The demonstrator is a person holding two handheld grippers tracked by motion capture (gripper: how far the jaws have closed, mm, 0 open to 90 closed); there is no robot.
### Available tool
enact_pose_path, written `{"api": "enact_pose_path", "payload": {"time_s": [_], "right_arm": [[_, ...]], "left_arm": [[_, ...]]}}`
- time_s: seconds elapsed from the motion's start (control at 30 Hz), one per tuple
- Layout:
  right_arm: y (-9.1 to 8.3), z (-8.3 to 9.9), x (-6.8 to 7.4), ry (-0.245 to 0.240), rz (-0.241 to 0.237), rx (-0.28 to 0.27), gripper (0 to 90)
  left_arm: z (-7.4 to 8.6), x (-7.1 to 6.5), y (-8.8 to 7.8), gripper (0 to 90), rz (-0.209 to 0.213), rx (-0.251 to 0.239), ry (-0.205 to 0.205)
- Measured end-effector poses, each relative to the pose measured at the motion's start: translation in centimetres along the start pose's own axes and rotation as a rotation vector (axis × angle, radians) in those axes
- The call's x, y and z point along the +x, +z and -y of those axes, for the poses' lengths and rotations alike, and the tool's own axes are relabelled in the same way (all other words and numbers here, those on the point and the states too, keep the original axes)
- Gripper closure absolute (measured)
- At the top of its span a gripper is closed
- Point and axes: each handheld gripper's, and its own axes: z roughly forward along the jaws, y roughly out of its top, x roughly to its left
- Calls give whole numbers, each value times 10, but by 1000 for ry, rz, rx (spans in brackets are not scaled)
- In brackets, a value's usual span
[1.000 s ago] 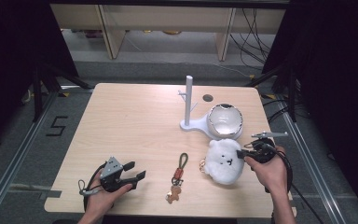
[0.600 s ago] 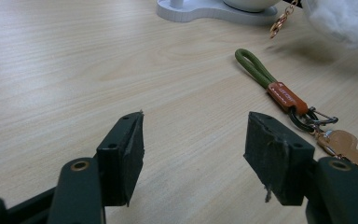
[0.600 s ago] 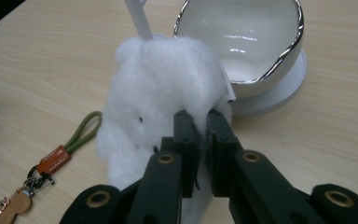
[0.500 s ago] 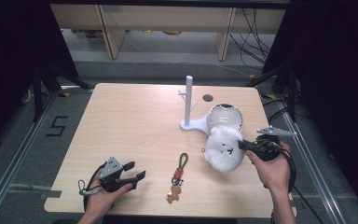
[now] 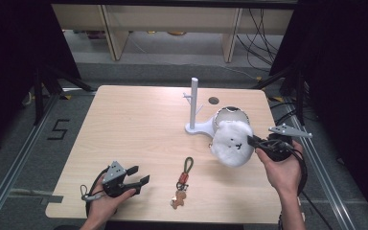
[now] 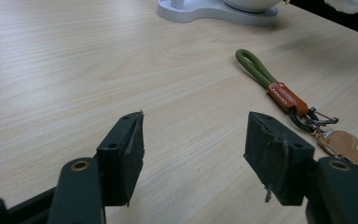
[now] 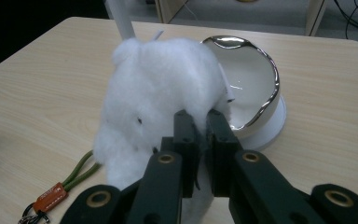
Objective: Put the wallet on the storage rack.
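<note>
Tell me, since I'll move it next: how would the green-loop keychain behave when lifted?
The keychain would probably hang limp: its cord loop, clip and flat charm are linked loosely. It looks light. Lying flat on the table, it seems unlikely to roll, though thin parts may be awkward to pinch.

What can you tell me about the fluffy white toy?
The fluffy white toy is a soft, round plush with woolly-looking fur, a small dark eye and a little ear bump on top. The right hand-held gripper has its jaws pinched shut on the fur at its near side and holds it up off the table. It hangs beside the white bowl with the shiny silver rim, partly in front of it in the high view. A small white tag sticks out on the bowl side.
</note>
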Motion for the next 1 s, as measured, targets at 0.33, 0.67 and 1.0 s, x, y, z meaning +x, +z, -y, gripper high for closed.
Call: {"api": "enact_pose_path", "payload": {"time_s": [0.33,0.67,1.0], "right_arm": [[-2,-7,-2,-18,16,-47,851],[-8,-17,-2,-2,40,-80,851],[-9,-30,-7,-25,64,-106,851]], "left_arm": [[0,-1,0,370,-6,5,2],[0,-1,1,371,0,1,-11],[0,-1,1,371,0,1,-14]]}}
